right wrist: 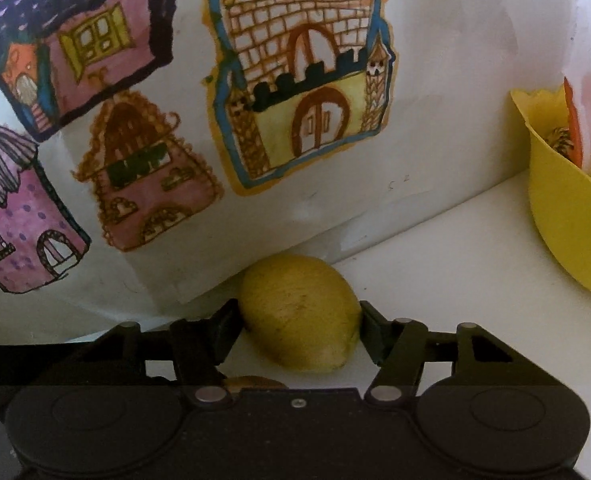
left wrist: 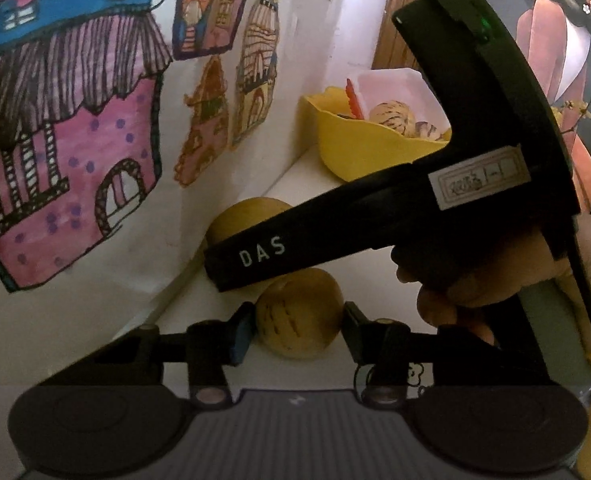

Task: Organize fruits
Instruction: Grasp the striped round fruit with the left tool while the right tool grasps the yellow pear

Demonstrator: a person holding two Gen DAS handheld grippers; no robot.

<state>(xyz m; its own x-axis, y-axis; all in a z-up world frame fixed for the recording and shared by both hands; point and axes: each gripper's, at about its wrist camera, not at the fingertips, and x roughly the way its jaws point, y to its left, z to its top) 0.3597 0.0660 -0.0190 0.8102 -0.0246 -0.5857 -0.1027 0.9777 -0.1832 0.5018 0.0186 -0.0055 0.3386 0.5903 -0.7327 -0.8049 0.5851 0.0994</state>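
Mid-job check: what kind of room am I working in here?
Probably a home, perhaps a child's corner: hand-painted house drawings cover the wall, and a yellow bowl of fruit sits on a white tabletop.

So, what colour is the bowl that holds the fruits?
Yellow. The bowl shows best in the left wrist view, on the white surface by the wall.

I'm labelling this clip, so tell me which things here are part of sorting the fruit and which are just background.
Part of the job:
- left tool, closed on a yellow fruit
- right tool, closed on another yellow fruit
- yellow bowl with fruit already inside

Just background:
- house drawings on the wall
- white container behind the bowl
- white tabletop
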